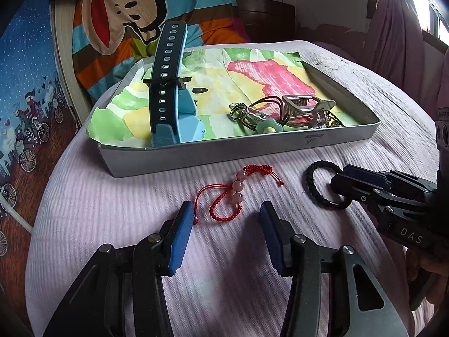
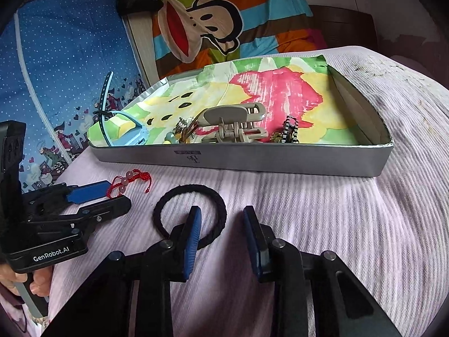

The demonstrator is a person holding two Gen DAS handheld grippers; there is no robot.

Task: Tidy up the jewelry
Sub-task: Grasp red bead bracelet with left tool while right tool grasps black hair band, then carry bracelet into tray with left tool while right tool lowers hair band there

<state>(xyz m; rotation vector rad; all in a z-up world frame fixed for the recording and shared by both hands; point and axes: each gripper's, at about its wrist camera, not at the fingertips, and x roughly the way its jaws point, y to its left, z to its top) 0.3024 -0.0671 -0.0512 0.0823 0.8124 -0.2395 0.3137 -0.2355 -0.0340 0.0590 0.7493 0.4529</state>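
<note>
A pale pink ribbed cloth (image 1: 118, 224) covered the bed, and on it sat a shallow grey tray (image 1: 224, 151) lined with painted paper (image 1: 252, 75). In the tray a blue watch strap (image 1: 165, 78) stood up at the left, and a beige hair clip (image 2: 238, 129), key rings (image 1: 238, 111) and a green flower charm (image 1: 266, 126) lay bunched at the right.

In front of the tray, on the cloth, lay a black hair tie (image 2: 216, 199) and, to its left, a red cord bracelet (image 1: 233, 193) with pink beads.

The right gripper (image 2: 221, 238) stood partly open over the hair tie: its left finger sat inside the loop, its right finger outside, the band between them, with no pad pressing on it that could be seen.

The left gripper (image 1: 227, 221) stood partly open astride the bracelet; its left pad touched the cord's end, but nothing was clamped.
</note>
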